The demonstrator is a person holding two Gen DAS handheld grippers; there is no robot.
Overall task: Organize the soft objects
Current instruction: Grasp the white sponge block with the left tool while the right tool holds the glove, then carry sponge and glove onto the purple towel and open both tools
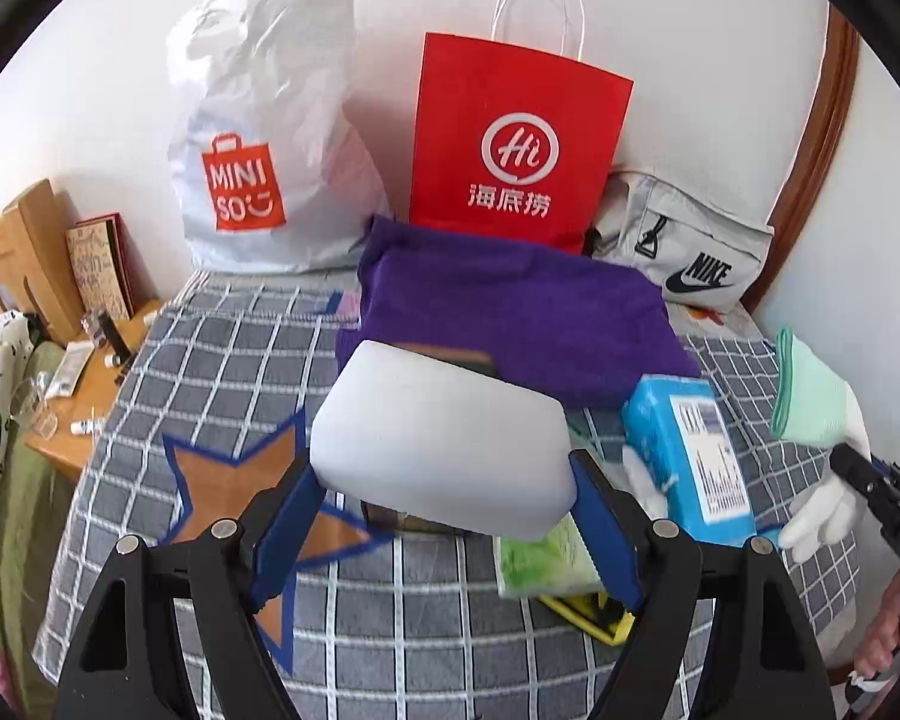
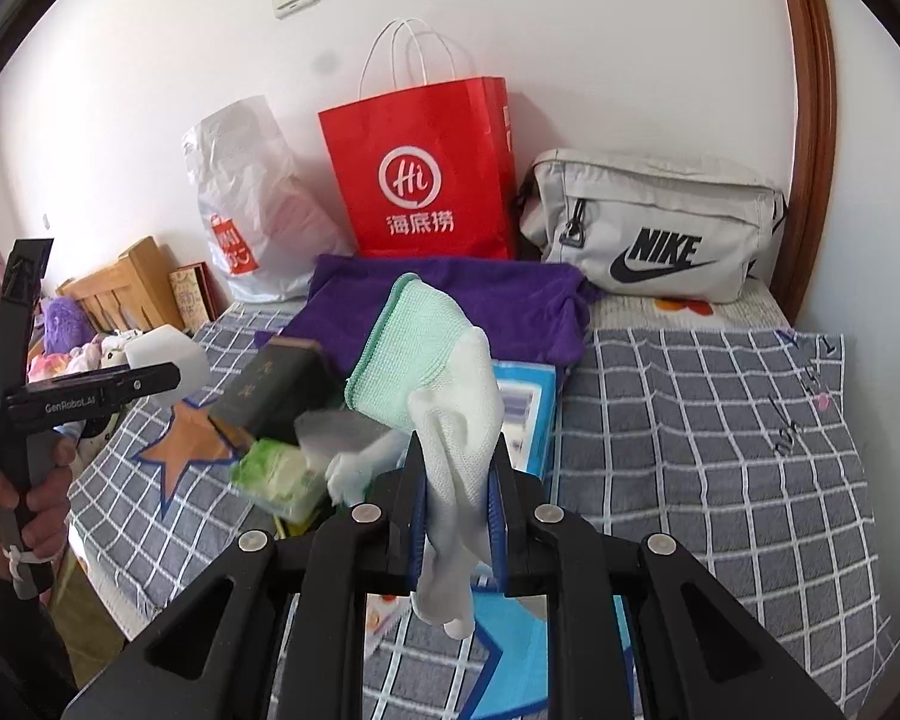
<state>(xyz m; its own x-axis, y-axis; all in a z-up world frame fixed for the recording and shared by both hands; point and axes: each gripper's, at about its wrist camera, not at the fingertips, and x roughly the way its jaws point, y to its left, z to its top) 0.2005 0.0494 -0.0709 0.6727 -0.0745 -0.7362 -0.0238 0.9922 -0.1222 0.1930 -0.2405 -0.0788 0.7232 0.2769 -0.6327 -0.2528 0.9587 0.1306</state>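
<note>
While both grippers hang above the bed [image 1: 150, 396], each one has something soft in it. The left gripper [image 1: 444, 516] has its blue pads pressed against the two ends of a white foam block [image 1: 444, 450], jaws spread wide around it, and the block is lifted clear of the checked cover. The right gripper [image 2: 456, 516] is nearly closed, pinching a white knit glove [image 2: 456, 420] with a mint green cuff; the cuff stands up above the jaws and the glove's fingers dangle out below them.

Under and beyond them, toward the middle of the bed, there's a little pile: a blue box [image 1: 690, 450], a green pack of wipes [image 2: 282, 474], a dark book [image 2: 276, 384] and something yellow [image 1: 588, 612] poking out underneath, can't tell what. A purple cloth [image 1: 510, 306] is spread behind that pile, closer to the wall edge of the bed. Along that wall edge stand a white Miniso bag [image 1: 258, 138], a red paper bag [image 1: 510, 144] and, at the right corner, a grey Nike pouch [image 2: 654, 228] lying flat. Off the left side of the bed is a wooden bedside table [image 1: 72, 420] with small clutter on it.

The person's hand [image 2: 36, 498] is wrapped around the left gripper's handle.
</note>
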